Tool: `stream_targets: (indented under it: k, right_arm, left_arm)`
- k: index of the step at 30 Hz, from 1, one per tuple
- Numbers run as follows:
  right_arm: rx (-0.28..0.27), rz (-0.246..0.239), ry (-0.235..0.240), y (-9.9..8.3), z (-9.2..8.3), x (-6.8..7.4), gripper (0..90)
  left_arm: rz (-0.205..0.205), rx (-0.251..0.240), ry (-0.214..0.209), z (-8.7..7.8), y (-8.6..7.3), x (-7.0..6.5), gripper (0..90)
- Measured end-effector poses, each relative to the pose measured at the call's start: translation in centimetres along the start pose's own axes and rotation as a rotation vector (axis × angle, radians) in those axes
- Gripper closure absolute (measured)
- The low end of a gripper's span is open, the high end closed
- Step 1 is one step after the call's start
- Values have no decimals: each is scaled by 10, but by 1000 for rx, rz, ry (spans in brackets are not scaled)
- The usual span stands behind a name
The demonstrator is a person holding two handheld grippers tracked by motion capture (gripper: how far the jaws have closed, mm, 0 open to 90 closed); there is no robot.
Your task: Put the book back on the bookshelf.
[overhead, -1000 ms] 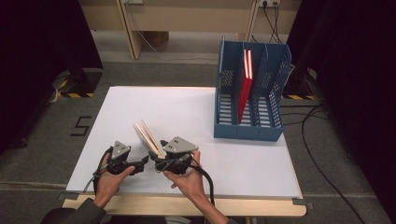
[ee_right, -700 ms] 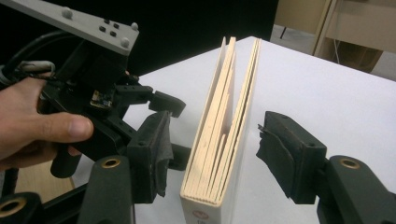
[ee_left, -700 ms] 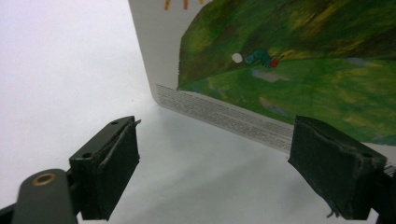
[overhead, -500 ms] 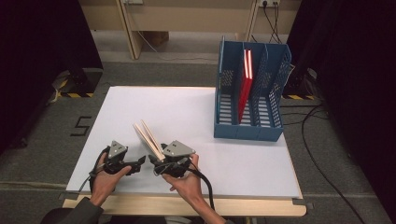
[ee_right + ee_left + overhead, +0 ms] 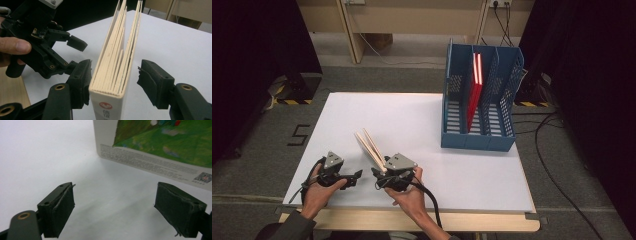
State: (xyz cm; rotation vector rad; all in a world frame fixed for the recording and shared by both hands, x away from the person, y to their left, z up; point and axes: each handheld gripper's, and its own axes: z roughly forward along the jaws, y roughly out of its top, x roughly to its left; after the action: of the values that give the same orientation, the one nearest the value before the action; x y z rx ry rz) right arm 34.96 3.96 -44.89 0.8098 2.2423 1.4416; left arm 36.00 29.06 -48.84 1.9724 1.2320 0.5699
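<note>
- The left tongs (image 5: 354,176) and the right tongs (image 5: 378,177) are built of black plastic, each topped by a grey three-cornered plate.
- Brass-coloured rivets are set into the black arms behind the dark, frayed pads (image 5: 82,75).
- A black cable trails behind each tongs.
- Dark sleeves are worn behind the tongs.

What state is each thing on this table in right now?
Thick cream-paged board book: upright on the white table, pages fanned.
Right gripper: open around the book.
Left gripper: open, empty.
Blue plastic file rack: upright.
Red book: leaning inside the rack.
</note>
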Motion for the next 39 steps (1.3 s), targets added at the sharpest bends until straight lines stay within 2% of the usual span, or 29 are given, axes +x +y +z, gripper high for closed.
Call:
stream_targets:
  k: [10, 11, 16, 23, 26, 29, 33, 35, 39]
  right_arm:
    - [-3, -3, -9, -7, 15, 4, 451]
    - [5, 8, -10, -8, 16, 4, 451]
    - [-5, 28, -9, -10, 20, 3, 470]
    - [8, 31, -14, -15, 26, 1, 502]
    - [10, 48, -13, -17, 28, 0, 508]
    - [11, 27, -20, -17, 30, 0, 518]
    - [8, 19, -30, -18, 31, -1, 574]
    - [5, 11, -40, -18, 30, -3, 637]
    - [-14, 35, -41, -18, 28, -12, 722]
  left_arm:
    - [-21, 19, 7, -1, -3, 12, 152]
    - [-21, 18, 9, -1, -3, 12, 152]
    - [-16, 23, 4, 0, -3, 11, 152]
    - [-14, 31, 0, 1, -3, 10, 152]
    - [-15, 31, -4, 1, -3, 9, 153]
    - [-11, 35, -5, 2, -3, 9, 153]
    - [-12, 37, -6, 2, -3, 9, 153]
    - [-14, 36, -6, 2, -3, 9, 153]
    - [-13, 37, -8, 2, -3, 9, 153]
